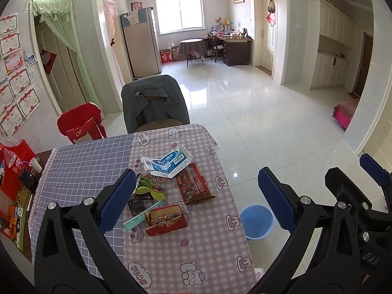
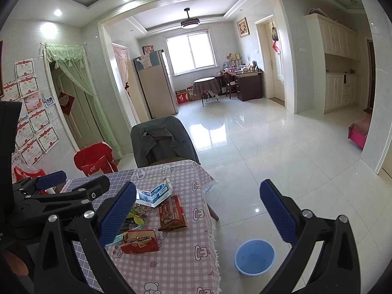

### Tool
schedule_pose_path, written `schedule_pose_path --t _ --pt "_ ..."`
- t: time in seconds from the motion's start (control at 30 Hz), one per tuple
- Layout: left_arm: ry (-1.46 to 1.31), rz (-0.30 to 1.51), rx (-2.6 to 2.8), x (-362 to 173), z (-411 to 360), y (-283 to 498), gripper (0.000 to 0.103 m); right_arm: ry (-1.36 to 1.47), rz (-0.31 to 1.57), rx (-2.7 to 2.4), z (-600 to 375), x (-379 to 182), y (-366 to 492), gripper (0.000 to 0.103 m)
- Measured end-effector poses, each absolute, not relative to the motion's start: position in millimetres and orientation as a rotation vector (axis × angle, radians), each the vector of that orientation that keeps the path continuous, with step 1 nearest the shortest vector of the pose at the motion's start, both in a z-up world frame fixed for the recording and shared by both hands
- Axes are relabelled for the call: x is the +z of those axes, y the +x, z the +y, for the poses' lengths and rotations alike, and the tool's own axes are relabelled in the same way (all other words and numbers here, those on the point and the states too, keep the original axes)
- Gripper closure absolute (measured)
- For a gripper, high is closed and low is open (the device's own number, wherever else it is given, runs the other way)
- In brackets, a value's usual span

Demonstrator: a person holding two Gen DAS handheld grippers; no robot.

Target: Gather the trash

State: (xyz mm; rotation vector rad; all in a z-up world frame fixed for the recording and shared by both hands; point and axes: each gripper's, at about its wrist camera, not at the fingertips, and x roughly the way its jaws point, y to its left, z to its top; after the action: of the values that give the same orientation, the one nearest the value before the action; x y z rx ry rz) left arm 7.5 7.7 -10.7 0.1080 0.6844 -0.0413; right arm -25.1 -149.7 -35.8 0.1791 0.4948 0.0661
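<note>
I see torn boxes [image 1: 164, 218] and wrappers [image 1: 169, 161] heaped on my checked tablecloth [image 1: 196, 257]. A blue bin [image 1: 256, 221] stands upright on the floor beside.

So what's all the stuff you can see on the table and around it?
White and blue box: 1, flattened, far side of the pile.
Red boxes: 2, one nearest the camera, one towards the table's right edge.
Green wrappers: a few, left of the pile.
Teal strip: 1, beside the nearest red box.
Tablecloth: 1, pink check.
Bin: 1, blue, on the floor right of the table.
Chair: 1, grey jacket over it, behind the table.
Left gripper: jaws open, holding nothing.
Right gripper: jaws open, holding nothing.
</note>
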Motion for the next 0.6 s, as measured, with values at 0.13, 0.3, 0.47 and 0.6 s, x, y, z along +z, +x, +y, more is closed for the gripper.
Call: schedule_pose_path --t 0.13,0.3,0.47,0.6 --pt "0.109 0.686 -0.040 -10.2 5.9 6.5 0.005 0.181 0.496 0.068 -152.0 -34.7 -26.1 0.004" --pt "0.111 0.687 -0.039 -10.3 5.5 6.3 0.005 0.182 0.497 0.069 -152.0 -34.4 -27.9 0.004" --pt "0.111 0.686 -0.040 -9.9 5.4 6.2 0.005 0.189 0.503 0.070 -153.9 -34.0 -30.4 0.004" --pt "0.113 0.687 -0.040 -10.6 5.9 6.3 0.005 0.190 0.502 0.070 -153.7 -34.3 -30.4 0.004"
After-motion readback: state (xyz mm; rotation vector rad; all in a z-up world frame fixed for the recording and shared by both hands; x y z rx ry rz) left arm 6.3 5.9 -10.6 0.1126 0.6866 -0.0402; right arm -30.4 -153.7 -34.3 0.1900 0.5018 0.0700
